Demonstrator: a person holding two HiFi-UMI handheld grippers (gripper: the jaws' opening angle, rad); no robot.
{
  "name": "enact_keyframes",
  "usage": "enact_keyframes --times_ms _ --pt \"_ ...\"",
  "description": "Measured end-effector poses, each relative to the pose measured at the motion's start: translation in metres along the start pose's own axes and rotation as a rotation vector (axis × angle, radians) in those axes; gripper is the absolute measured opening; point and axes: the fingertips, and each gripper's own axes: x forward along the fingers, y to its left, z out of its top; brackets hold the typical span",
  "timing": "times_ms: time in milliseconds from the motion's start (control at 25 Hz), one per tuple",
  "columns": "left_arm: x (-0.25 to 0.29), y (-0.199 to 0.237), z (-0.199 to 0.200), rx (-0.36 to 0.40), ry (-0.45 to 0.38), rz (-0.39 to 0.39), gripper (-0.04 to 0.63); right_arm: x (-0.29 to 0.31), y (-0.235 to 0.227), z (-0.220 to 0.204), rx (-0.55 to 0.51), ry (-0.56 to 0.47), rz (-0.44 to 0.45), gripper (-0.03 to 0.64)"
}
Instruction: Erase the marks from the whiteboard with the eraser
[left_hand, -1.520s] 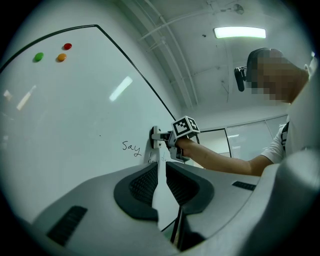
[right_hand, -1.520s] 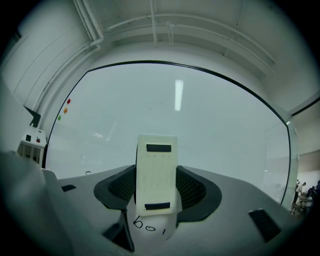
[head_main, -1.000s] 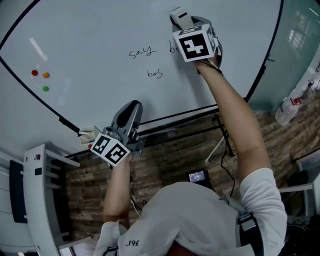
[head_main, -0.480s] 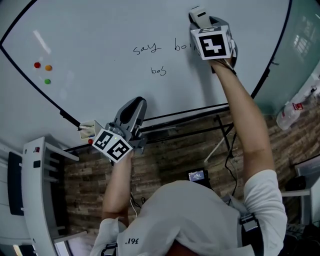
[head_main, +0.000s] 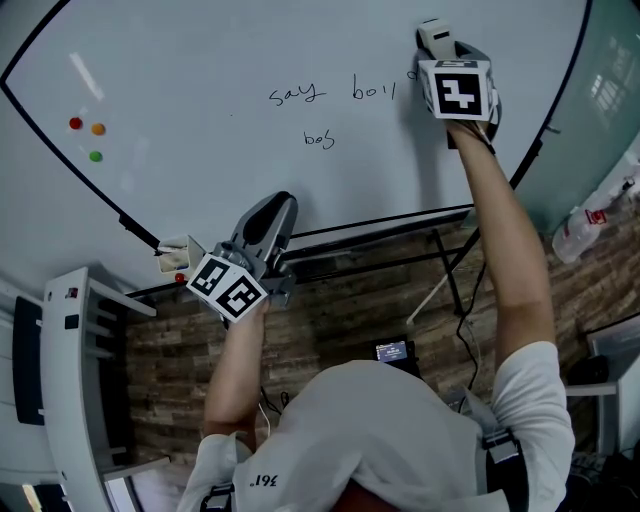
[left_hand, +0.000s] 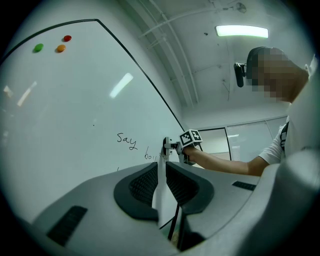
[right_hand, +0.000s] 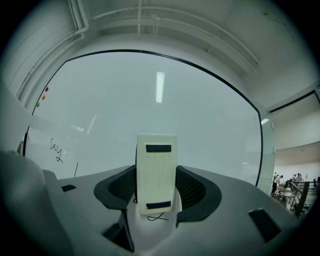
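far to the left of the left gripper (head_main: 268, 212), a red round magnet (head_main: 75, 124), an orange one (head_main: 98, 129) and a green one (head_main: 95, 156) sit on the large white black-framed whiteboard (head_main: 200, 60), whose edges run out of the head view. just left of this gripper, on the board's lower rail, a small pale object (head_main: 180, 254) is too blurred to identify. the left gripper is held low, near the board's bottom edge. in its own view its jaws are drawn almost together, with a thin slit between them and nothing in it.

between the two grippers are handwritten black marks: "say" (head_main: 297, 95), a word like "boy" (head_main: 370, 90) and a smaller scrawl (head_main: 318, 139) below, hard to read. a last stroke beside the right gripper (head_main: 452, 62) is partly covered by it.

the right gripper is raised on an outstretched arm, clenched on a white rectangular plastic eraser (right_hand: 156, 172) that stands upright between its jaws and points at the board. whether the eraser touches the surface cannot be told. in the right gripper view a black curl (right_hand: 157, 217) shows just under the eraser, its upper part hidden behind it. far to the right, a blurred pale bottle (head_main: 578, 220) is near the frame's edge.
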Motion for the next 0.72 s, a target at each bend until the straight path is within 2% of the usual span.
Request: enact_keyframes --times_ms 120,200,440,720 --pt "0.002 -0.002 -0.001 -0.002 0.002 -0.005 0.041 -0.004 -0.023 -0.006 0.004 0.009 -0.060 0.261" --pt "0.002 -0.002 -0.001 -0.003 0.004 -0.006 0.041 -0.008 -0.030 -0.010 0.033 0.006 -0.059 0.261" --pt "0.001 0.000 -0.004 -0.008 0.013 -0.009 0.041 -0.020 0.006 -0.003 0.021 -0.058 0.062 0.261" --pt "-0.008 0.007 -0.003 -0.013 0.023 0.005 0.041 -0.025 0.053 -0.006 -0.002 -0.043 0.134 0.261"
